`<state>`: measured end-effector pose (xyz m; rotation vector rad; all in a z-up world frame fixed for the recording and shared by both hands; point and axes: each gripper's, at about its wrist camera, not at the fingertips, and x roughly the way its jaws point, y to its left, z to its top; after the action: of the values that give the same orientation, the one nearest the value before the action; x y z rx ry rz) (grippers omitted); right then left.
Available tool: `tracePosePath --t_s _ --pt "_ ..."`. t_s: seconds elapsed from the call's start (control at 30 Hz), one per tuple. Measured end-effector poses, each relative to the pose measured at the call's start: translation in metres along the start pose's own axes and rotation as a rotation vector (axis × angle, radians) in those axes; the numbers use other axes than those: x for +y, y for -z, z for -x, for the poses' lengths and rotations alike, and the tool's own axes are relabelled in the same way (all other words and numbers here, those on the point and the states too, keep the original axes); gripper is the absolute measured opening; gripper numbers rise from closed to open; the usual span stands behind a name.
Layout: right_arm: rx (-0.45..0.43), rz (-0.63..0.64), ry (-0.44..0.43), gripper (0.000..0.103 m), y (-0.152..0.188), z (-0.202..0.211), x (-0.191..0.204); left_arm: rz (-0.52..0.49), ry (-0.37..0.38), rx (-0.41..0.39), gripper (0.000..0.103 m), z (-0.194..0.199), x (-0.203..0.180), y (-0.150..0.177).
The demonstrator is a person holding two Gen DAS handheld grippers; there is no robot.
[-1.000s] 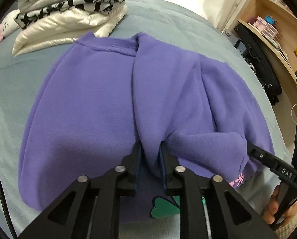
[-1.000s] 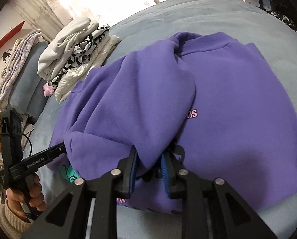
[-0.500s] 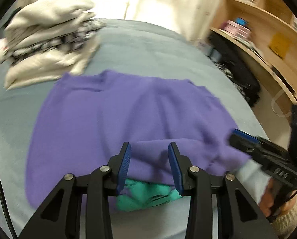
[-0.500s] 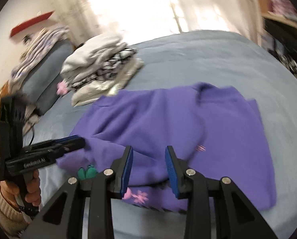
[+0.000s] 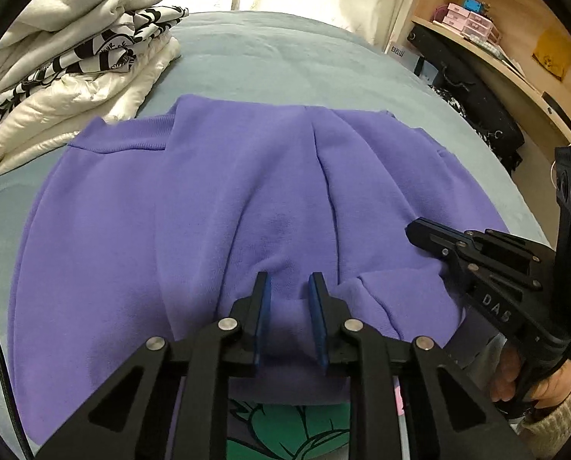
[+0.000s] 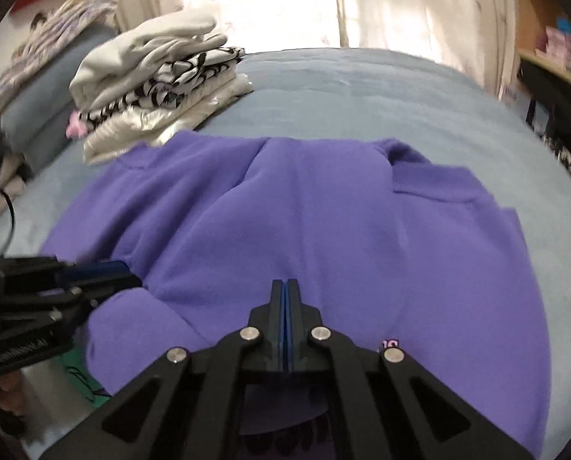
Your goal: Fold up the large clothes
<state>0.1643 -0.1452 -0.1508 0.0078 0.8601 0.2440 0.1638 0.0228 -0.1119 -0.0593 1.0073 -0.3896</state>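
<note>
Nearest the cameras, the left hand-held gripper (image 5: 288, 287) hangs low over the near edge of the purple sweatshirt (image 5: 216, 207); its jaws have just been closing, yet they stand a little apart, with a ridge of the fabric lying below the gap, and whether the blue pads press on it I cannot tell, so I read it as not gripping. The right hand-held gripper (image 6: 284, 293) has its jaws just closed, pad against pad with nothing between them, hovering above the same near edge. Both sleeves lie folded in over the body, meeting near the middle, so the step in hand looks like the end of the sleeve folds, with the lengthwise fold not yet made. The next move, as I judge it, calls for both grippers to open, take the hem at the near edge on either side, and carry it up toward the collar (image 5: 132, 138) without dragging the sleeves loose. The sweatshirt lies flat on the grey-blue bed (image 5: 285, 65), collar toward the far side, with a green print (image 5: 285, 429) peeping out under its near edge. Counting: two grippers, one sweatshirt with two folded sleeves, one bed. Farther off, touching or just beside the sweatshirt's far left corner, sits one stack of folded clothes (image 5: 74, 57), of which I make out three layers: a grey piece on top, a black-and-white one, a shiny white one beneath. Beyond it, one curtain (image 6: 323, 4) hangs at the bright window
</note>
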Motion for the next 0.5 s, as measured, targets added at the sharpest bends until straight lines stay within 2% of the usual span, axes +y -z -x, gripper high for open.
tracePosePath --t_s 0.13,0.23,0.4,0.5 --pt "0.017 -0.003 0.0 0.0 -0.002 0.006 -0.001 0.032 0.06 0.002 0.02 0.005 0.006 -0.002" --pt "0.029 -0.034 -0.037 0.001 -0.007 0.015 -0.004 0.047 0.086 0.005 0.021 0.015 0.008 -0.01" --pt "-0.011 -0.071 -0.107 0.003 -0.027 0.028 -0.001 0.062 0.096 -0.076 0.027 0.028 0.011 -0.032" --pt "-0.017 -0.08 -0.134 0.003 -0.045 0.018 0.005 0.088 0.105 -0.07 0.027 0.015 0.014 -0.051"
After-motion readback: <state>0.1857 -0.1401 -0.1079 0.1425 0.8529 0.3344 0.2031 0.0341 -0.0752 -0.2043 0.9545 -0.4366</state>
